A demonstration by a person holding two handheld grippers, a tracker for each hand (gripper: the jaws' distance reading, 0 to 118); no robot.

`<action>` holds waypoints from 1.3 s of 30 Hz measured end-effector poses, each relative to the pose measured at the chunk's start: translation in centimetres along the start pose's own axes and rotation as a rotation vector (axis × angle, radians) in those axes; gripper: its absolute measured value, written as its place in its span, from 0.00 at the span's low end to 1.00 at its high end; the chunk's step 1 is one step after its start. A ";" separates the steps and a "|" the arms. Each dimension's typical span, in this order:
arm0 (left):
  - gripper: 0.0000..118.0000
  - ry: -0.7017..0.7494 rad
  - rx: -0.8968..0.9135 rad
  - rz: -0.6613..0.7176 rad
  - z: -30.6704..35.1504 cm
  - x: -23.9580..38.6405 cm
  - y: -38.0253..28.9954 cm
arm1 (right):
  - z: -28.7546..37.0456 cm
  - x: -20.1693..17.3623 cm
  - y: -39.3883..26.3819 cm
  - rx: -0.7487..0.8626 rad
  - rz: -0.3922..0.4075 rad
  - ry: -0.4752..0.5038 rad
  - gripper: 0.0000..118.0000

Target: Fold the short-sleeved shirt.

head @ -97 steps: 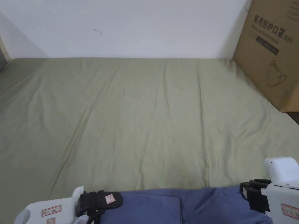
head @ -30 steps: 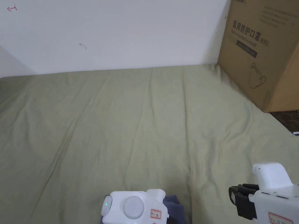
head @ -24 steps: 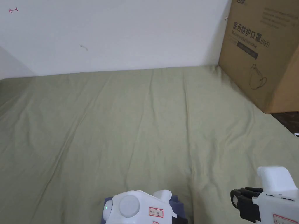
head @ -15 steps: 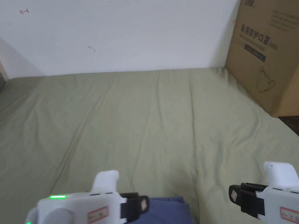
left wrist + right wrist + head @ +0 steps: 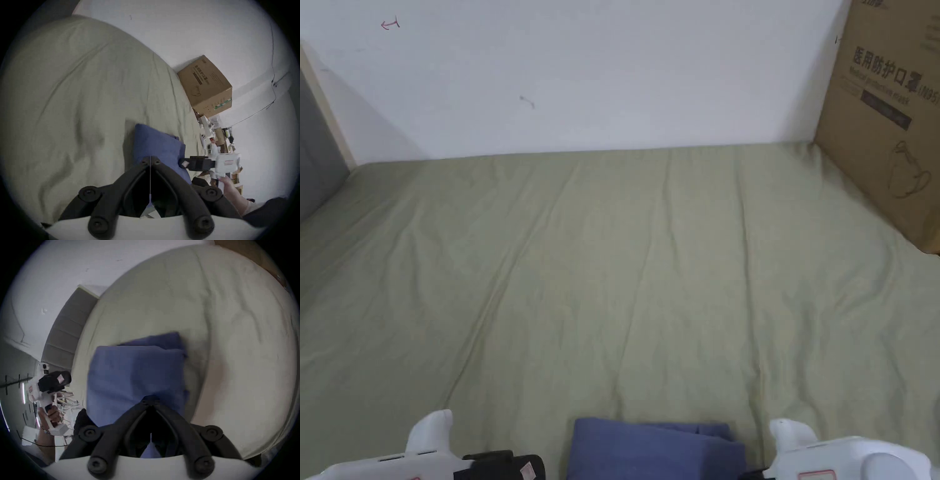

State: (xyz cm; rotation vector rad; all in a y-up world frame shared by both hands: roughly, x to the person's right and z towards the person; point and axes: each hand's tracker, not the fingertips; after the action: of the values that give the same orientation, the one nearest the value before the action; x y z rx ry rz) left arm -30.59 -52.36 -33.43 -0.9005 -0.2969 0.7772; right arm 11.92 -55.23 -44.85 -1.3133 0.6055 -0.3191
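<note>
Shirt [image 5: 656,449], blue and folded into a compact rectangle, lies on the olive-green bed [image 5: 625,269] near its front edge. Left gripper [image 5: 150,162] hangs beside it with both jaws pressed together on nothing. Right gripper [image 5: 150,400] sits over the fold's near edge, jaws also closed together; whether it pinches any cloth I cannot tell. A cardboard box [image 5: 894,119] stands at the far right corner.

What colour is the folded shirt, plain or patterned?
Plain blue, no pattern; the folded shirt shows best in the right gripper view.
</note>
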 end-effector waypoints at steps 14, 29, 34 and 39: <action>1.00 -0.433 -0.206 0.187 -11.3 -4.0 0.6 | 0.2 2.2 -0.5 0.005 -0.107 0.105 0.00; 0.46 -0.360 -0.239 0.195 -9.9 -7.1 0.9 | 0.1 2.7 -0.7 0.009 -0.138 0.123 0.00; 0.82 -0.474 -0.229 0.237 -11.7 -5.8 0.3 | 0.3 2.4 -0.7 0.006 -0.122 0.108 0.00; 1.00 -0.516 -0.272 0.194 -14.0 -3.1 0.7 | 0.3 2.4 -0.7 0.007 -0.124 0.102 0.00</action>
State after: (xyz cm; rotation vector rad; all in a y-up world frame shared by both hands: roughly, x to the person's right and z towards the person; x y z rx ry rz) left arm -25.57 -62.59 -42.22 -0.9825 -0.7925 1.1672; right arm 14.08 -56.48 -44.69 -1.3370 0.6090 -0.4919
